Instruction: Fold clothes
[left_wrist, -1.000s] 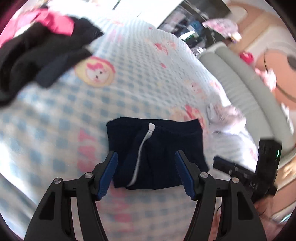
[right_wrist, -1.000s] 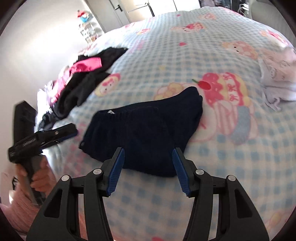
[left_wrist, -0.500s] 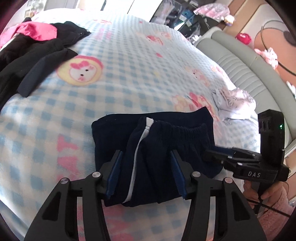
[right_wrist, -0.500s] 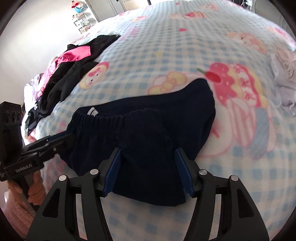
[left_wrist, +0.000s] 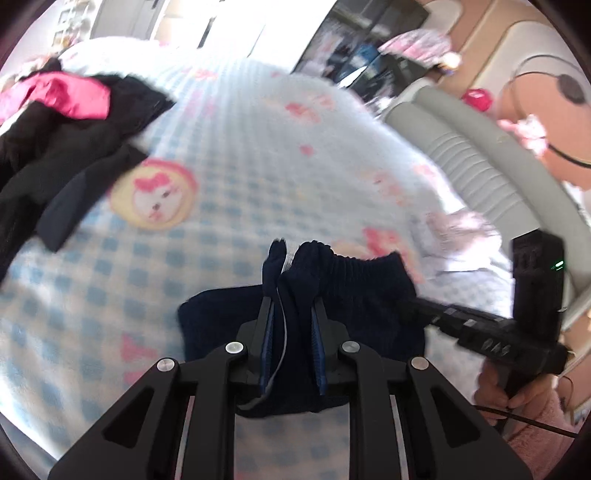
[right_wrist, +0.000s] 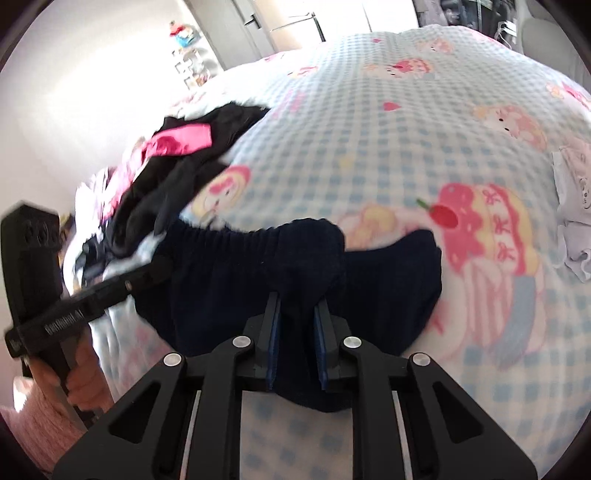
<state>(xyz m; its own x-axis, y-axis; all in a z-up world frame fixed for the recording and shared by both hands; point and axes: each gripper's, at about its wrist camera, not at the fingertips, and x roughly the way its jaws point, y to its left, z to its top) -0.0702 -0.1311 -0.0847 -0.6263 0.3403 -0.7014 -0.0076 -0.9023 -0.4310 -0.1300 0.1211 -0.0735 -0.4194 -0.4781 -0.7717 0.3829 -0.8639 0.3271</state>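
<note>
A big bed (right_wrist: 369, 122) with a blue checked cartoon blanket (left_wrist: 236, 206) fills the room. A grey padded headboard (left_wrist: 480, 162) runs along its right side. Bright light falls on the far white wall (right_wrist: 92, 74).

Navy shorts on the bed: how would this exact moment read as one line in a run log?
stage: gripping | left gripper: closing on navy shorts, fabric bunched between pads | right gripper: closing on same shorts | surface: checked bedspread

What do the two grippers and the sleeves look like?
Both grippers, left and right, are black linkage frames with silver pivot bolts and blue-padded fingers. White lettering marks each body. The right has a green light and a trailing black cable. Sleeves are fluffy pink.
</note>
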